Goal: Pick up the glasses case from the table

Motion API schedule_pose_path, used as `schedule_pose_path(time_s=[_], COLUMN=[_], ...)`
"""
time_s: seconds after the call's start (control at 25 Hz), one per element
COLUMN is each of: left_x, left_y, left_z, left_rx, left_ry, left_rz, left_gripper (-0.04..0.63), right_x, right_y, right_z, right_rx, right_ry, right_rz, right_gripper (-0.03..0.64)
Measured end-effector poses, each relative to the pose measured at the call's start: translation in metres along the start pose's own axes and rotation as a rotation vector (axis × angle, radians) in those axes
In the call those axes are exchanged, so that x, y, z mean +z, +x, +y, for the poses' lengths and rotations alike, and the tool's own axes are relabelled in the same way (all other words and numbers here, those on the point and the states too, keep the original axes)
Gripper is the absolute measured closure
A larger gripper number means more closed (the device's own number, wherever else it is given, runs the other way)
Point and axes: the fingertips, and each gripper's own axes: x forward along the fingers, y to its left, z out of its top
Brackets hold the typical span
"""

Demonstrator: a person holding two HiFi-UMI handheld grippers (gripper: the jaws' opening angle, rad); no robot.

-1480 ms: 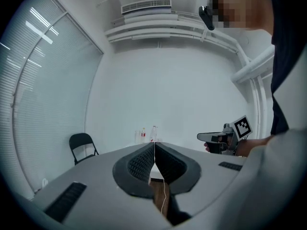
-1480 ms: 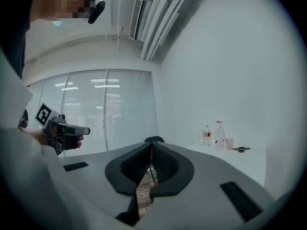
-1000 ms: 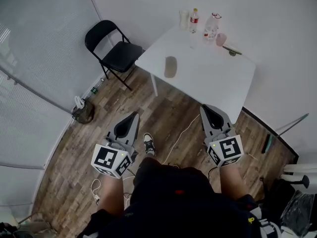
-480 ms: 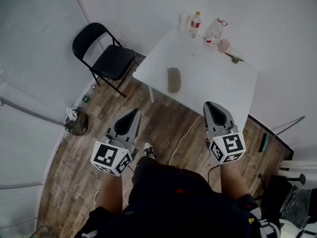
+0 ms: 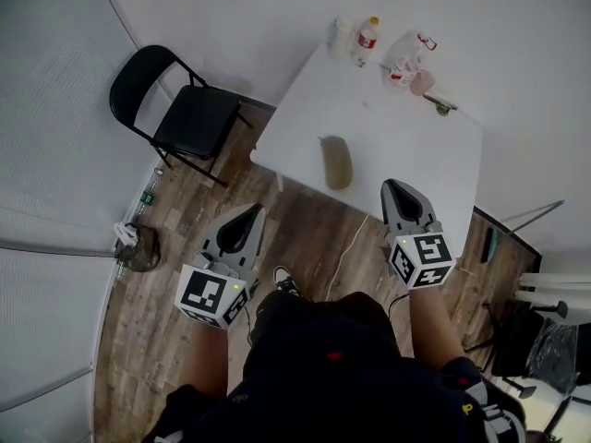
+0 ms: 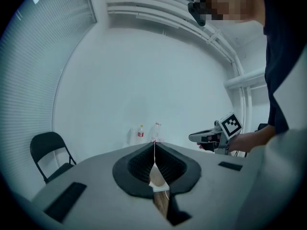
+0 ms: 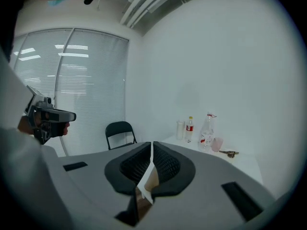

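The glasses case (image 5: 336, 161), a grey-brown oval, lies on the white table (image 5: 406, 150) near its front left corner. My left gripper (image 5: 250, 209) hangs over the wooden floor, short of the table and to the left of the case, jaws shut and empty. My right gripper (image 5: 395, 185) is at the table's front edge, to the right of the case, also shut on nothing. In the left gripper view the shut left gripper (image 6: 154, 145) points at the far wall. In the right gripper view the right gripper (image 7: 152, 146) shows shut. The case is hidden in both gripper views.
At the table's far end stand a red-labelled bottle (image 5: 367, 34), a clear bottle (image 5: 403, 56), a pink cup (image 5: 423, 82) and keys (image 5: 444, 107). A black folding chair (image 5: 177, 111) stands left of the table. A white cable (image 5: 343, 252) runs across the floor.
The table and case have come nearer and lower in the head view. Both grippers have moved forward toward the table, the right one now at its edge; both stay shut.
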Motion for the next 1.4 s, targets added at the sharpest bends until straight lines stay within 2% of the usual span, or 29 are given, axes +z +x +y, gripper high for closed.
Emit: schedule_pose_path(time_s=[0.2,0.24,0.32,0.4,0.52,0.68,0.88,1.08,1.4], left_x=[-0.016,-0.018,-0.020,-0.024,-0.032,-0.045,-0.056,-0.067,-0.068], left_y=[0.023,0.027,0.034,0.038,0.041,0.040,0.039,0.039,0.031], left_z=[0.018,0.019,0.020,0.021,0.024,0.034,0.042,0.048,0.055], left_rx=[-0.032,-0.034,-0.031,-0.013,0.036,0.099,0.163,0.185,0.203], left_ry=[-0.035,-0.042,-0.087,-0.140,-0.156,-0.166,-0.186,-0.198,-0.194], left_rz=[0.034,0.040,0.037,0.032,0.054,0.092,0.113,0.135,0.156], left_gripper=[0.572,0.572,0.572,0.572,0.572,0.572,0.572,0.572,0.572], right_x=[-0.007,-0.010,-0.021,-0.038,-0.066,-0.108,-0.157,-0.207,-0.240], right_y=[0.040,0.051,0.074,0.097,0.130,0.176,0.222,0.257,0.271], right_z=[-0.009,-0.009,-0.009,-0.013,-0.023,-0.031,-0.028,-0.032,-0.036], right_rx=[-0.043,-0.037,-0.004,0.015,0.025,0.034,0.037,-0.031,-0.116], right_ry=[-0.028,-0.037,-0.032,0.001,0.036,0.004,0.016,-0.032,0.124], right_rz=[0.035,0.046,0.080,0.116,0.184,0.291,0.414,0.522,0.653], right_gripper=[0.586,0.556,0.453,0.392,0.345,0.290,0.252,0.229,0.209])
